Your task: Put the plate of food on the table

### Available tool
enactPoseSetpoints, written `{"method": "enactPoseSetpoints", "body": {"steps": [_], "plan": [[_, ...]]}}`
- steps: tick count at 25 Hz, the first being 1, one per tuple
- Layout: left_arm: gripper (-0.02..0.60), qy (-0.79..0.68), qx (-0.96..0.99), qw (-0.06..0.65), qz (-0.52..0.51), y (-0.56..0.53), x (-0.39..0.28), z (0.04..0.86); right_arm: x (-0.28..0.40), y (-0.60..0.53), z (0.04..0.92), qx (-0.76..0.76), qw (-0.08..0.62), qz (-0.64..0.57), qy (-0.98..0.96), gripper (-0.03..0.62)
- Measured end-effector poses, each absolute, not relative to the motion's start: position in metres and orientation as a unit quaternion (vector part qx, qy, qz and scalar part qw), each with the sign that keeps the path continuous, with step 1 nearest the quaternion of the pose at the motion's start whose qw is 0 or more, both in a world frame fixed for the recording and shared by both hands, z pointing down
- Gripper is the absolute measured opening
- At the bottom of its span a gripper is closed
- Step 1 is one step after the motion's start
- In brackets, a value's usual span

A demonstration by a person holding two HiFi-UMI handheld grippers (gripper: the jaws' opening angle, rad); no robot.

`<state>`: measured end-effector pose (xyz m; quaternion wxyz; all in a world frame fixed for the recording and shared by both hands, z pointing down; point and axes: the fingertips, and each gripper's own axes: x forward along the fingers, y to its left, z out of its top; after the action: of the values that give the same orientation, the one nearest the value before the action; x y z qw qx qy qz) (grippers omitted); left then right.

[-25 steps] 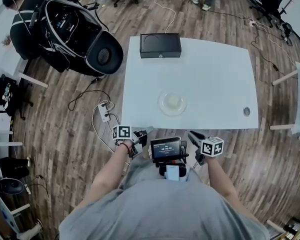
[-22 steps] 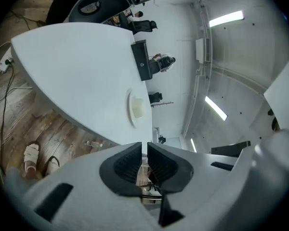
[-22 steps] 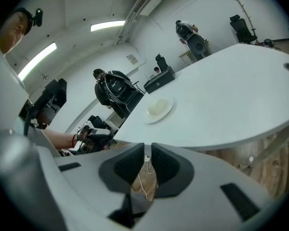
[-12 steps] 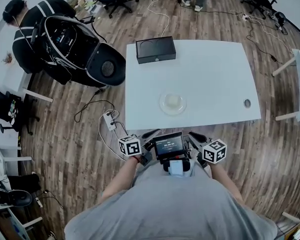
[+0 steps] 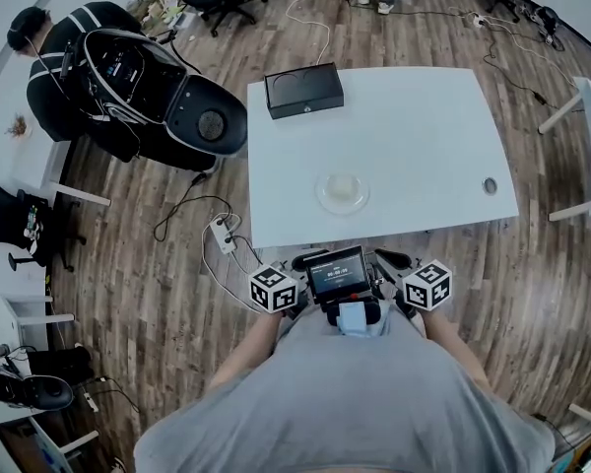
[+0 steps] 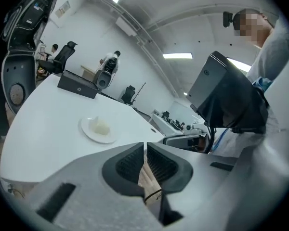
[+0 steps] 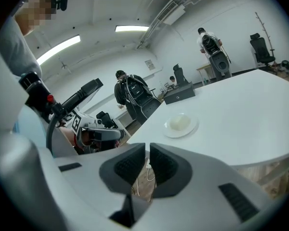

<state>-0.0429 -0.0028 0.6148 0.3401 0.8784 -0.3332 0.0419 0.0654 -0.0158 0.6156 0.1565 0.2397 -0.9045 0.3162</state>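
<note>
Both claws had drawn back toward the person. The plate of food (image 5: 342, 192) already sat mid-bench (image 5: 424, 126). Left claw (image 6: 145, 160) and right claw (image 7: 148, 165) were pinched together, empty. Looked done to me.

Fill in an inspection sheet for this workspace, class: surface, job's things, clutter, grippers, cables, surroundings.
Surface: white table, with a round hole near its right edge.
Job's things: plate holding pale food, standing on the table near the front edge.
Clutter: black box at the far edge.
Grippers: left gripper and right gripper short of the table, jaws together, nothing between them.
Cables: power strip and leads on the floor, left of the table.
Surroundings: wooden floor; a person beside a dark machine; office chairs.
</note>
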Motion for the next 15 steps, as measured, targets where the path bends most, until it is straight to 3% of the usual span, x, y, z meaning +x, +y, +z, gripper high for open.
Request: {"method": "enactPoseSetpoints", "body": {"steps": [15], "plan": [[0.031, -0.323, 0.872, 0.364, 0.043, 0.0017, -0.0436, 0.6155, 0.0643, -0.0115, 0.6117, 0.235, 0.188, 0.279, -0.912, 0.031]]}}
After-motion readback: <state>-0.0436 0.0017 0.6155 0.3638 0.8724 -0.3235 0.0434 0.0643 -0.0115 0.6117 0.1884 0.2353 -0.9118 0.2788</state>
